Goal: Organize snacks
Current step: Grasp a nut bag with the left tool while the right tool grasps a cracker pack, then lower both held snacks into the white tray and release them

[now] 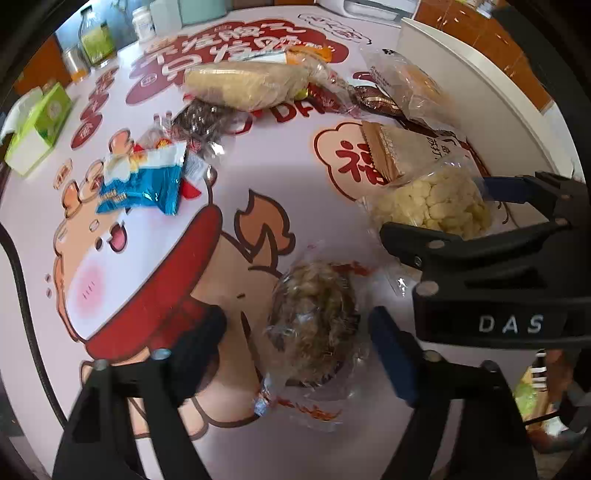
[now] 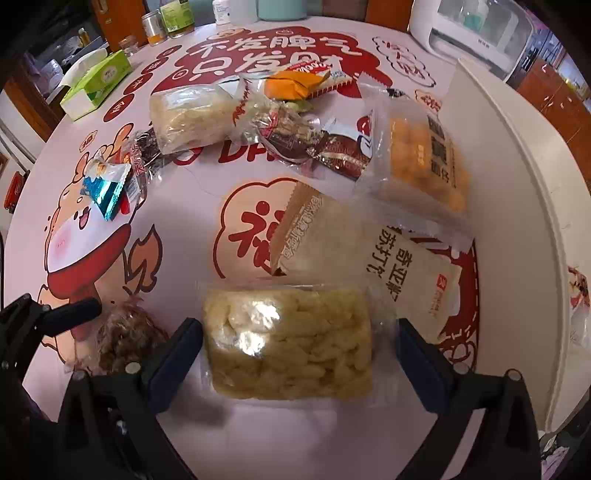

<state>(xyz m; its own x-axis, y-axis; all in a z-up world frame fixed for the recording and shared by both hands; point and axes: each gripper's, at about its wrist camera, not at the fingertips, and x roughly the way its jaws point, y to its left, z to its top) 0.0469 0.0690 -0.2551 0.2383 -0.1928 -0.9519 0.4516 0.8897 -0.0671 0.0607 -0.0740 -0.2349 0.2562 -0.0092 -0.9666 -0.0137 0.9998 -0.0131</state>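
My left gripper (image 1: 299,354) is open, its fingers on either side of a clear packet of brown nutty snack (image 1: 314,328) lying on the table. My right gripper (image 2: 295,354) is open around a clear packet of pale yellow puffed snack (image 2: 288,343), which also shows in the left wrist view (image 1: 436,203). The brown packet also shows in the right wrist view (image 2: 125,339). A beige cracker bag (image 2: 354,251), an orange-snack bag (image 2: 421,158), a blue wrapper (image 1: 144,184) and a long pale packet (image 1: 243,85) lie further off.
A white bin wall (image 2: 517,177) stands along the right. A green tissue box (image 1: 40,125), jars (image 1: 96,40) and a white appliance (image 2: 472,26) stand at the table's far edge. The tablecloth (image 1: 258,177) bears red cartoon prints.
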